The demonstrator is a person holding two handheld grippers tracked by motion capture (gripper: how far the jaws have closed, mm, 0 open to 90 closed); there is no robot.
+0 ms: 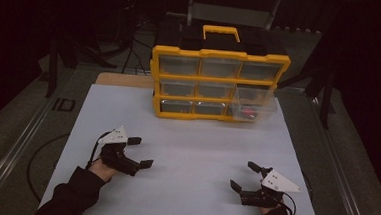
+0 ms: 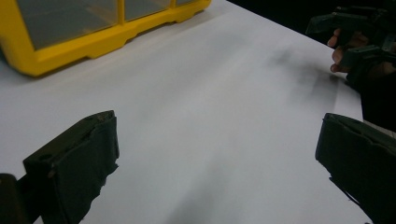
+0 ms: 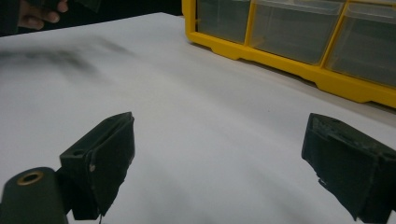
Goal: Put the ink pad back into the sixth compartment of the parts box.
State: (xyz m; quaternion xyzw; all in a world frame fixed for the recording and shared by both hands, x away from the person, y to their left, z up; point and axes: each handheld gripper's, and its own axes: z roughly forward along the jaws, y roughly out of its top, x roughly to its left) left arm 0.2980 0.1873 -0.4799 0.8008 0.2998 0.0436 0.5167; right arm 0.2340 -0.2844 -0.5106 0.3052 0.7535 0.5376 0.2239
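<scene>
Both tongs, left (image 1: 139,152) and right (image 1: 242,176), rest spread and empty on the near tabletop (image 1: 190,152). Likely next: reach the far organiser's (image 1: 217,84) pulled-out right drawer (image 1: 254,104).

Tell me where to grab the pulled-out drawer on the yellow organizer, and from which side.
Grip the front wall of the clear drawer, which juts out at the bottom right of the yellow organizer, and come from the person's side. Its open top lets one jaw drop inside and one stay outside. The right gripper, jaws apart, looks nearer.
</scene>
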